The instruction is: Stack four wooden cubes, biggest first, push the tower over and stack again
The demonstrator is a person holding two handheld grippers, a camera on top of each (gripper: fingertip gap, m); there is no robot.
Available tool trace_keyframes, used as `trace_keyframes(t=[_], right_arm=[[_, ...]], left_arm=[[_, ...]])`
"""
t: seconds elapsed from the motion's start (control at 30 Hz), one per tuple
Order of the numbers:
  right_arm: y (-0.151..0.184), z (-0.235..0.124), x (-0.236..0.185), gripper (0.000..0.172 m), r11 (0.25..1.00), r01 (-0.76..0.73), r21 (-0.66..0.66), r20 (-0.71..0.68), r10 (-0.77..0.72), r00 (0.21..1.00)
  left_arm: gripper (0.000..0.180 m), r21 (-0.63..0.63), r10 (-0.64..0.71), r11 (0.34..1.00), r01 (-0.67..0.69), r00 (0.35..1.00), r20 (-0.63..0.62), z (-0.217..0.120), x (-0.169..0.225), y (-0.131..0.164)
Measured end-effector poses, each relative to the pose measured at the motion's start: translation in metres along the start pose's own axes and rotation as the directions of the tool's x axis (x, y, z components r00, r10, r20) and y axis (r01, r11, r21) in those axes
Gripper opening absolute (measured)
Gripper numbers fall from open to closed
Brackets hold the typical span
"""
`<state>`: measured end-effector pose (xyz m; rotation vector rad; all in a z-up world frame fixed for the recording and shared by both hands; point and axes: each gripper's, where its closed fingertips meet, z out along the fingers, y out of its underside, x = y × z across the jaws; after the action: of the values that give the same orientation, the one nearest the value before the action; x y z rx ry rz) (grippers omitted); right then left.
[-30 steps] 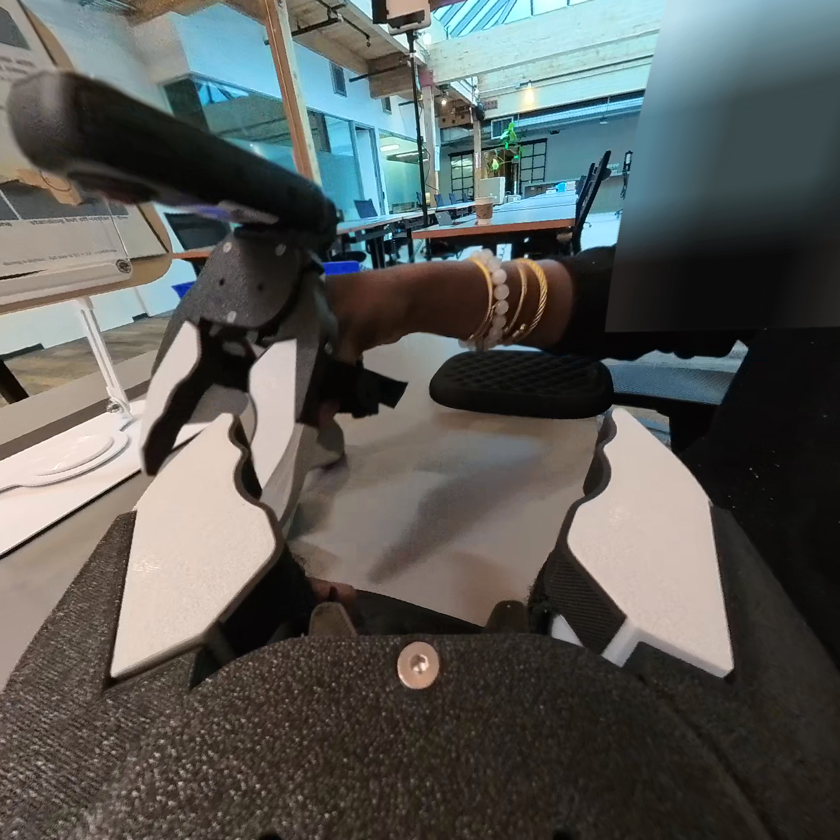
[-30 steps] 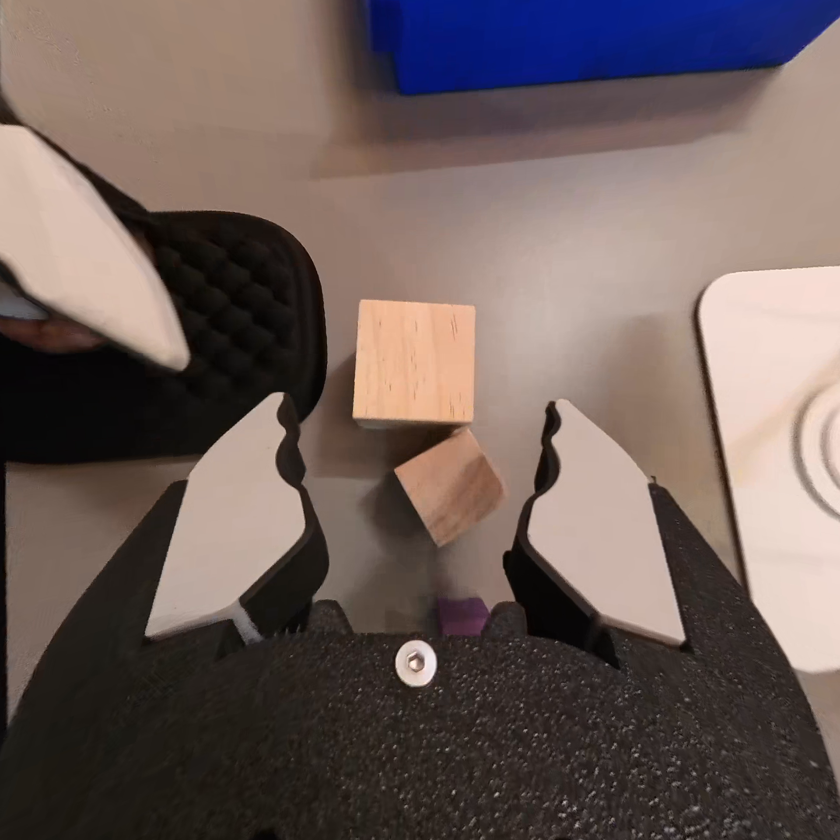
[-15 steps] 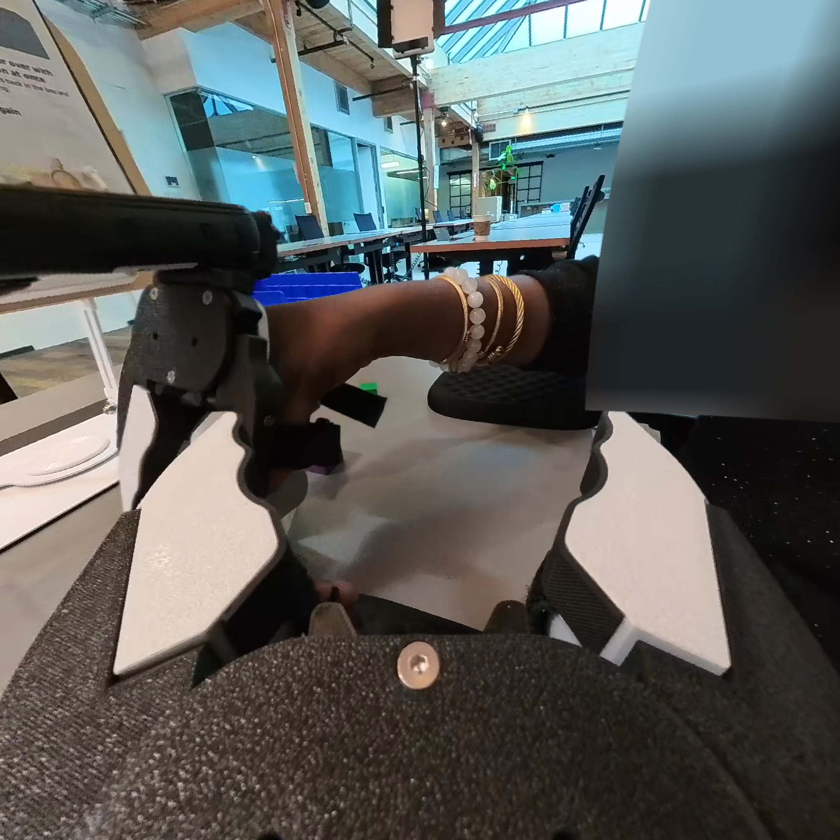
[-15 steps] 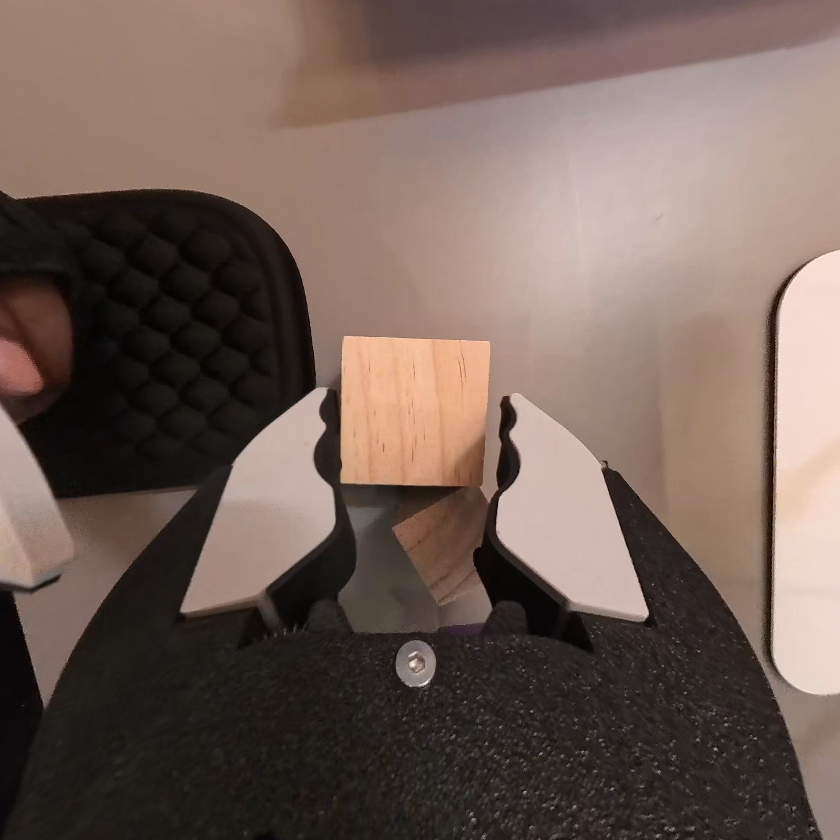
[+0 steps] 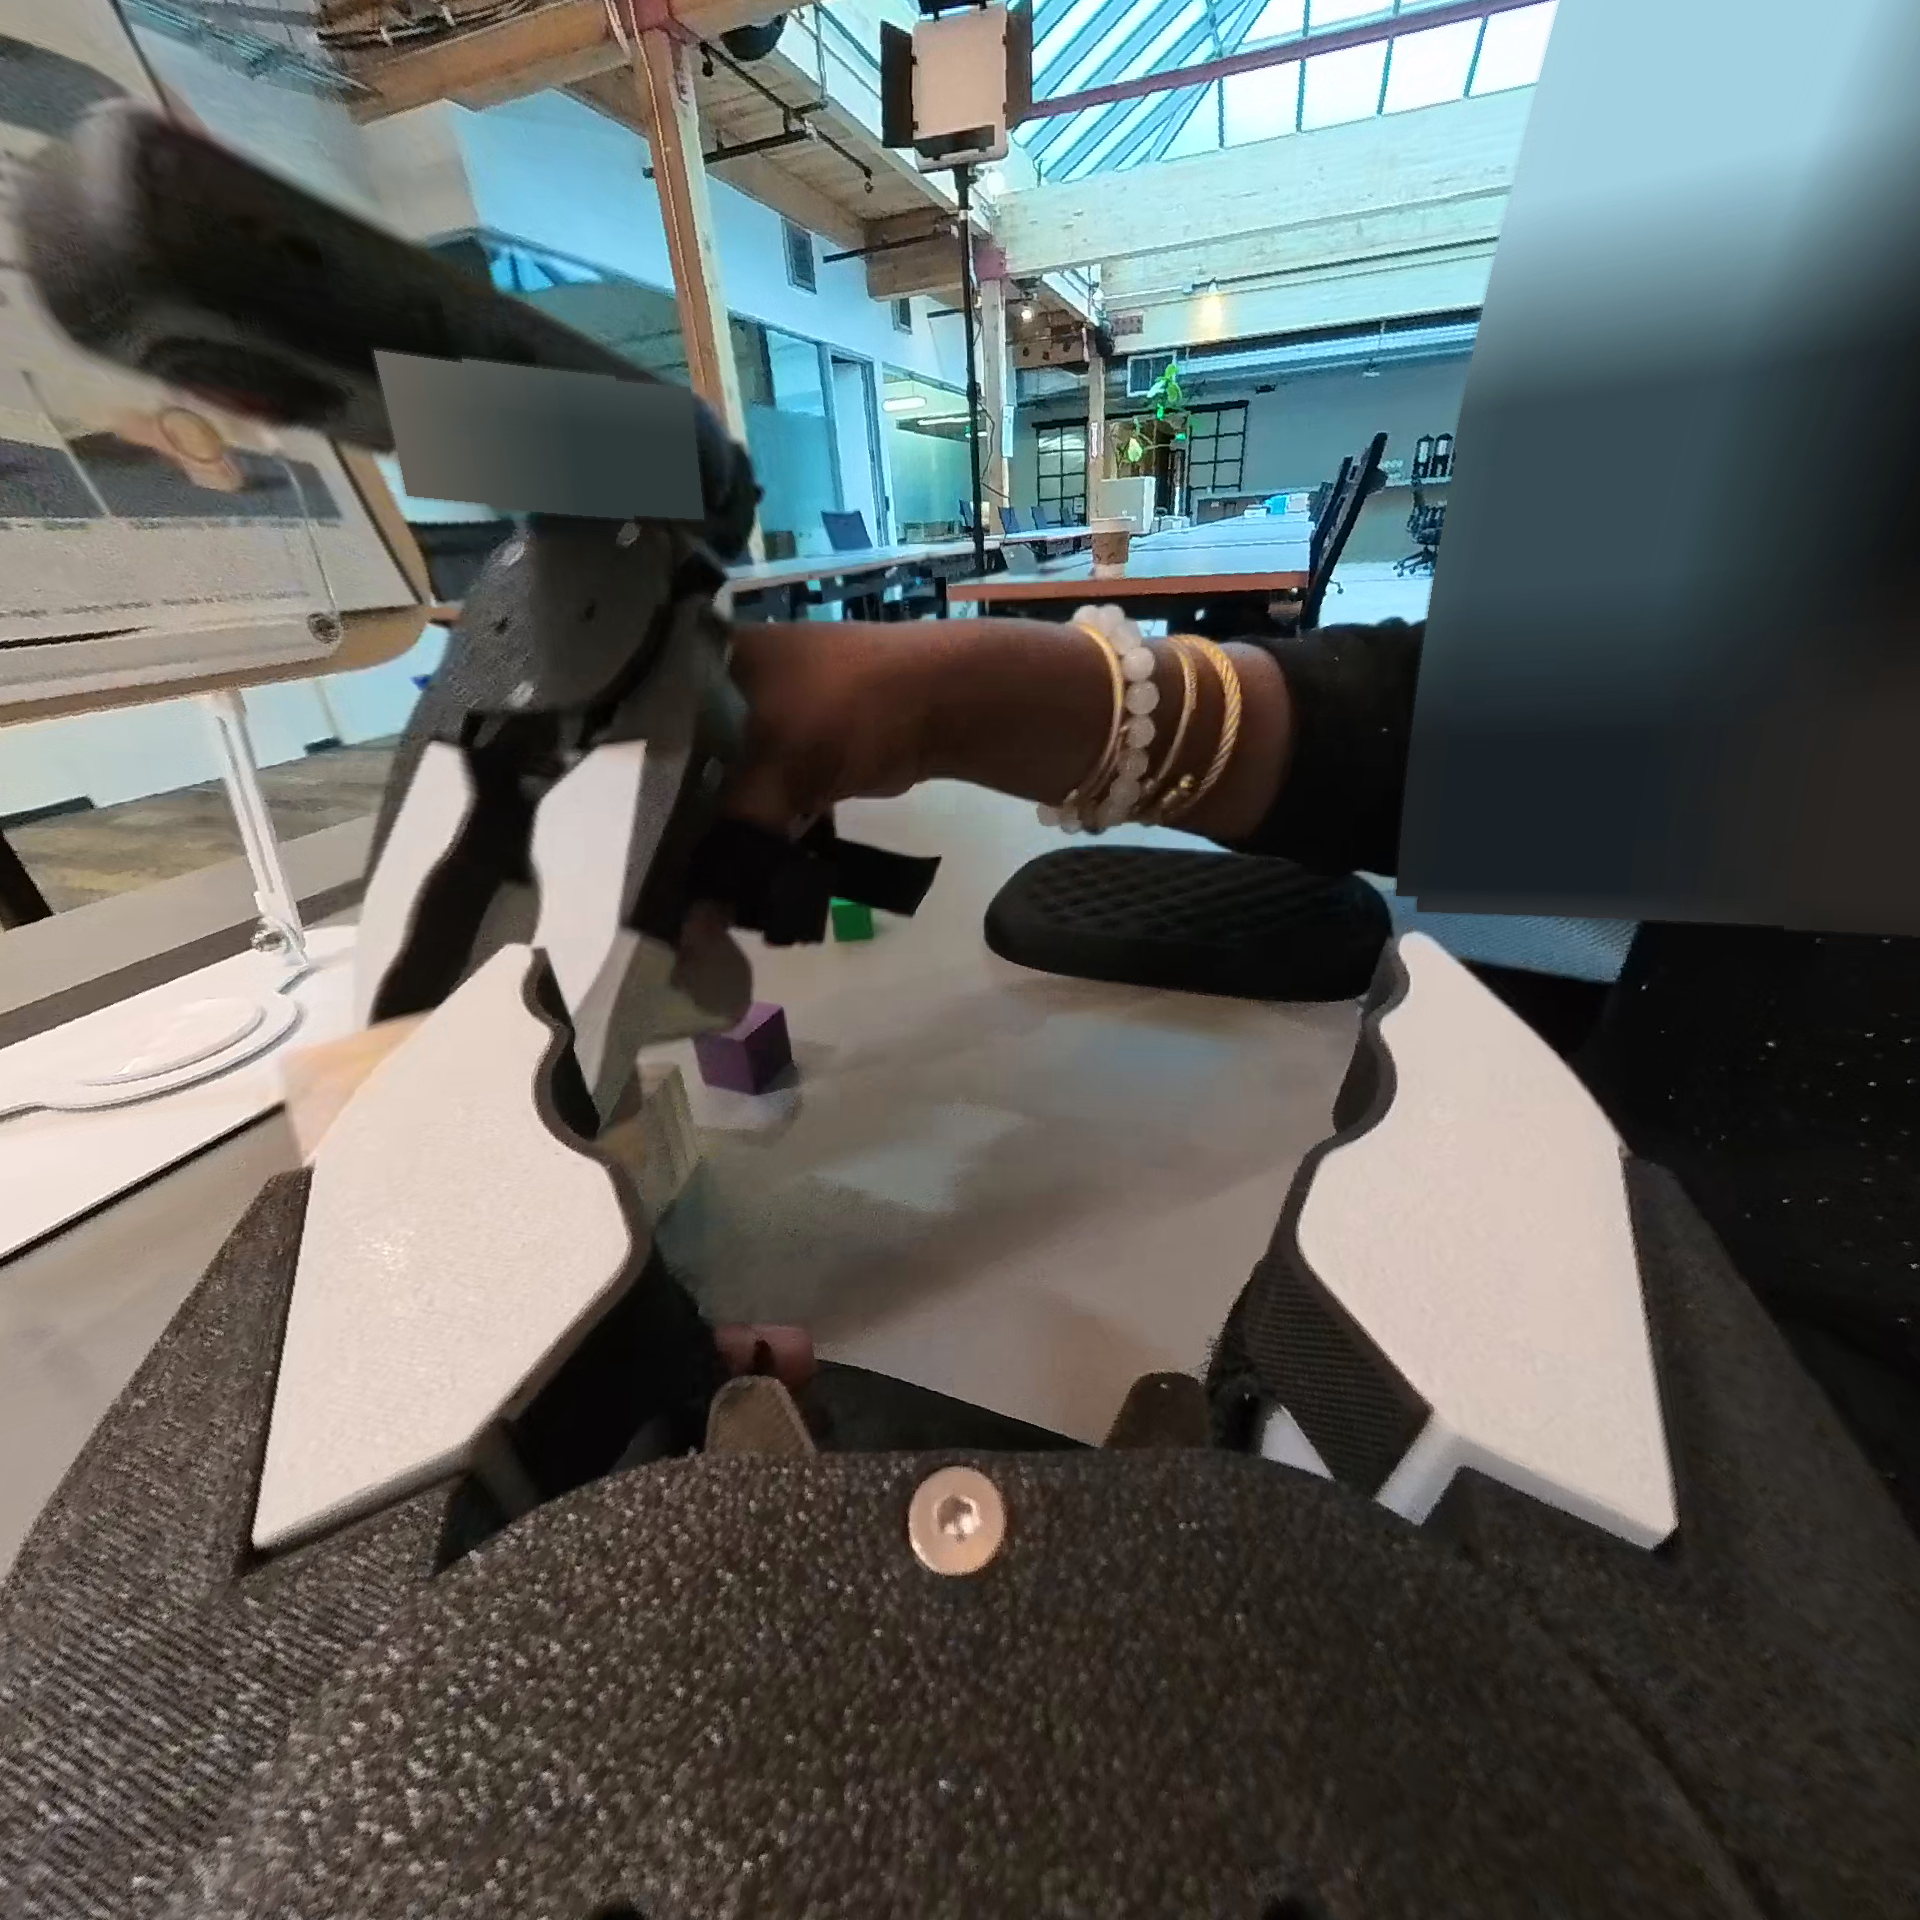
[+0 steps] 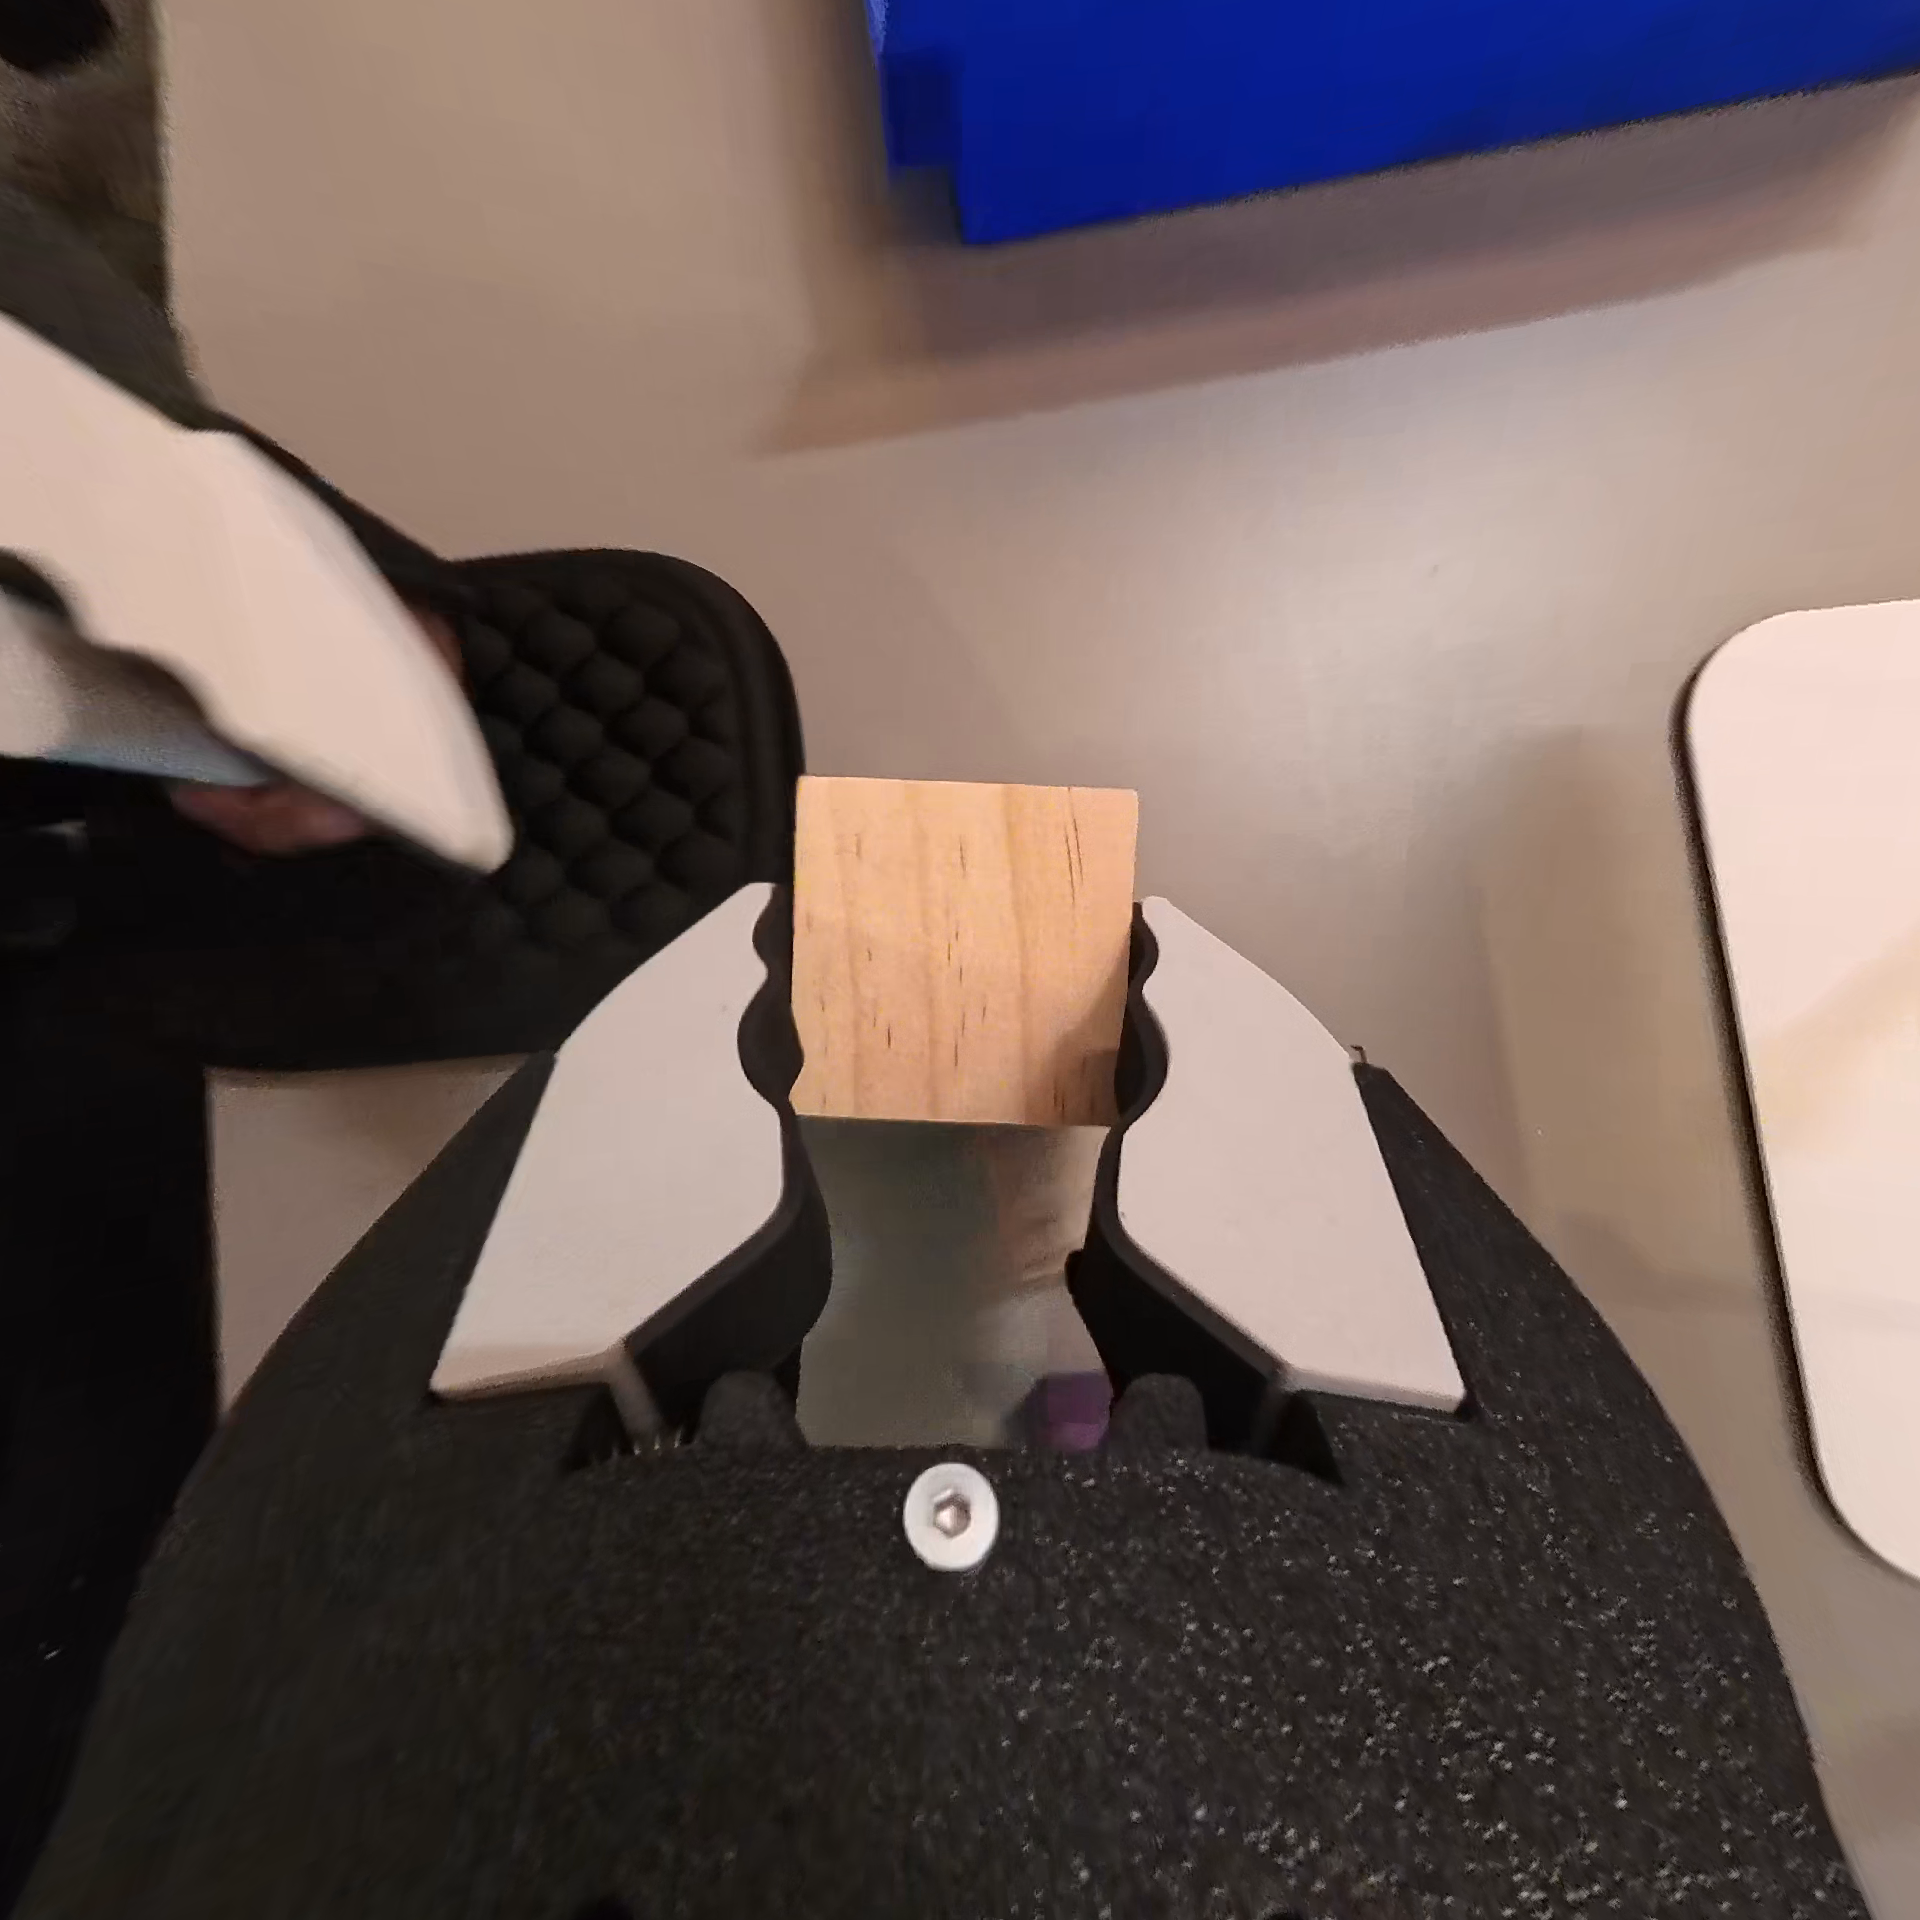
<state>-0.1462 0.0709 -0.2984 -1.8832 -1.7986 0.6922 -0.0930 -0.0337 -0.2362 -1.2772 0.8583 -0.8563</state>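
Between the right claw's (image 6: pixel 961 997) pressing pads sits a wooden cube (image 6: pixel 961 951); the left claw (image 5: pixel 961 1049) gapes wide.

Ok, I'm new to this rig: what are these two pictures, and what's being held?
Each picture comes from a camera on a hand-held two-finger gripper, looking along its fingers. The right gripper is clamped on a wooden cube, both pads pressing its sides. The left gripper is wide open and empty; its view shows the person's hand working the right one. On the grey table lie a purple cube, a green cube, a black padded rest, a white board and a blue bin.
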Motion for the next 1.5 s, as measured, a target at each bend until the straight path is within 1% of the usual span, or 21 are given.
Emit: trace_keyframes(t=[0.1,0.2,0.4,0.6,0.87,1.07,1.37,1.5], right_arm=[[0.002,-0.025,-0.008,0.059,0.999,-0.014,0.052,0.023,0.013,1.000],[0.013,-0.044,-0.014,0.059,0.998,0.001,0.055,0.012,-0.001,1.000],[0.041,-0.061,-0.041,0.059,0.999,0.038,0.039,0.073,-0.041,0.996],[0.067,-0.058,-0.065,0.059,0.989,0.147,-0.002,0.115,-0.146,0.983],[0.085,-0.046,-0.085,0.059,0.956,0.290,-0.049,0.193,-0.276,0.942],[0.090,-0.039,-0.080,0.059,0.957,0.280,-0.082,0.171,-0.263,0.950],[0.100,-0.032,-0.080,0.059,0.957,0.268,-0.114,0.176,-0.246,0.953],[0.102,-0.030,-0.079,0.059,0.958,0.266,-0.111,0.170,-0.245,0.954]], left_arm=[[0.139,0.016,-0.012,1.000,0.012,1.000,0.003,-0.002,-0.002,-0.002],[0.139,0.009,-0.008,1.000,0.008,1.000,0.005,-0.001,-0.001,-0.001],[0.138,0.003,-0.009,1.000,0.009,1.000,0.003,-0.001,-0.001,0.000],[0.138,-0.003,-0.004,1.000,0.004,1.000,0.004,0.000,-0.001,0.000],[0.138,-0.008,-0.003,1.000,0.003,1.000,0.003,0.000,0.000,0.001],[0.137,-0.009,-0.004,1.000,0.004,1.000,0.003,0.001,0.000,0.001],[0.137,-0.016,0.005,1.000,-0.005,1.000,0.000,0.001,0.001,0.002],[0.137,-0.016,0.007,1.000,-0.007,1.000,0.000,0.001,0.001,0.002]])
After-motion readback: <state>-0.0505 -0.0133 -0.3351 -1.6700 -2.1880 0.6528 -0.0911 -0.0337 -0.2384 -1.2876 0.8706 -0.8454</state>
